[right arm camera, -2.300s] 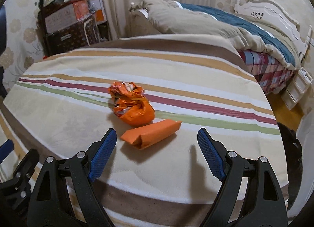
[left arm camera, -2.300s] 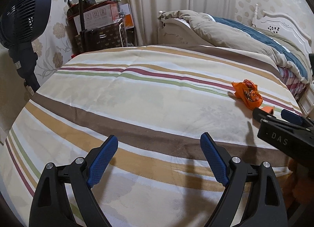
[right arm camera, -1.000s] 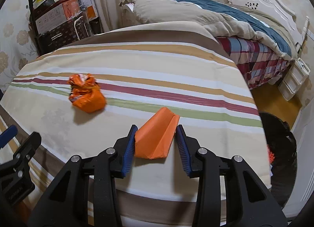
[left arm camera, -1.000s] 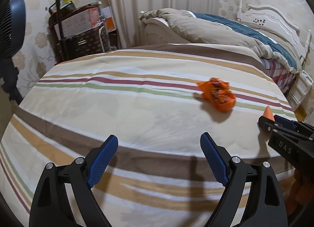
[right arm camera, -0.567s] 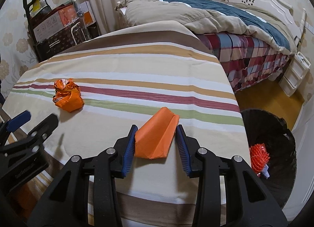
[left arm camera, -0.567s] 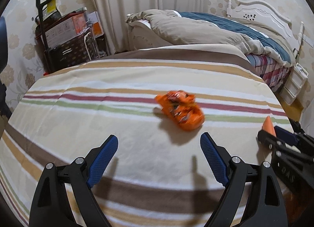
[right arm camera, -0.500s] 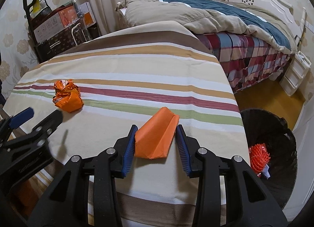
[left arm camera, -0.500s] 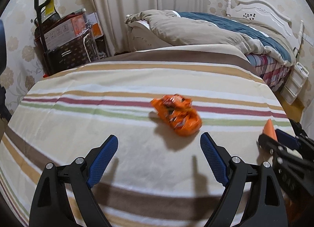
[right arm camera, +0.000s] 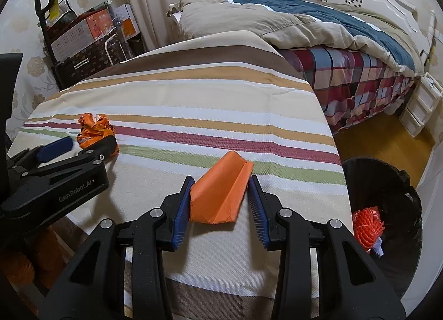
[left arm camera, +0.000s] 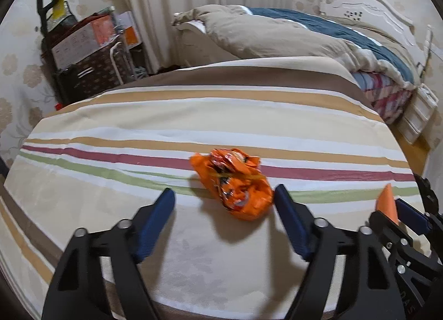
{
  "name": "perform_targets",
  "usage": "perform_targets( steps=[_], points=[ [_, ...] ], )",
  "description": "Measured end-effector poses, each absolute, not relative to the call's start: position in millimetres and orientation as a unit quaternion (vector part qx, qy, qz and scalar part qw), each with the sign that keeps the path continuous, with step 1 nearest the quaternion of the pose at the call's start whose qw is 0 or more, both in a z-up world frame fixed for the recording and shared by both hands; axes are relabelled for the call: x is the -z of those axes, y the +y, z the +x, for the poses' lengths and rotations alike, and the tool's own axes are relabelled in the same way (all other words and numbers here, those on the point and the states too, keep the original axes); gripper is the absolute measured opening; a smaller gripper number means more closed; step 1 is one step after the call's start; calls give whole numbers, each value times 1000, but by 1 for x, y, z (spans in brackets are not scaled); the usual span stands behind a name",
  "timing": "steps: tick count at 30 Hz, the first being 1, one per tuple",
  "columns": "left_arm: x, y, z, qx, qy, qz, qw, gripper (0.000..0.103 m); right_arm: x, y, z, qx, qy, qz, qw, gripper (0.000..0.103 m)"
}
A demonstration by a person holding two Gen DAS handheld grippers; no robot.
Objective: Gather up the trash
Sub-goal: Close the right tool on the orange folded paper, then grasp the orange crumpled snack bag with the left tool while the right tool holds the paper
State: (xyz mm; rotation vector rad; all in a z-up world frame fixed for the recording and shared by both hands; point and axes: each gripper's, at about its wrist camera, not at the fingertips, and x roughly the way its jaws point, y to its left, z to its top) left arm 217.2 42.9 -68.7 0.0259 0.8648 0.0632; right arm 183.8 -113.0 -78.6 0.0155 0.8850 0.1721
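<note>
A crumpled orange wrapper (left arm camera: 235,181) lies on the striped cloth of the table (left arm camera: 166,126). My left gripper (left arm camera: 224,203) is open, and the wrapper lies just ahead of its fingertips, close to the right finger. The wrapper also shows in the right wrist view (right arm camera: 94,131), partly behind the left gripper (right arm camera: 80,142). My right gripper (right arm camera: 220,195) is shut on a folded orange paper wedge (right arm camera: 221,192), held above the table's right part. Its tip shows in the left wrist view (left arm camera: 387,203).
A black trash bin (right arm camera: 387,209) stands on the floor right of the table, with an orange mesh ball (right arm camera: 368,225) inside. A bed with a beige and blue quilt (right arm camera: 304,23) is behind. A cart with boxes (left arm camera: 83,56) stands at the back left.
My left gripper has moved in on the crumpled wrapper, which now lies just ahead of its fingertips. My right gripper closed on the orange wedge, lifted it and carried it right, toward the bin.
</note>
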Motion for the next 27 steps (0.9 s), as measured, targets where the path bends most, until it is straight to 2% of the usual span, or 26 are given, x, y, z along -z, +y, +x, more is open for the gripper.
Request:
perform_targets(
  steps=[5,15,27],
  points=[
    [68,35,215,-8,414,25,910,45,79,-113,184,-83,427,8,900,39],
    [68,38,213,7,416,8,909,41,78,-113,184,-83,428,7,900,39],
    [66,42,193,10,415,1,910,41,78,-113,183,-82,428,5,900,39]
  ],
)
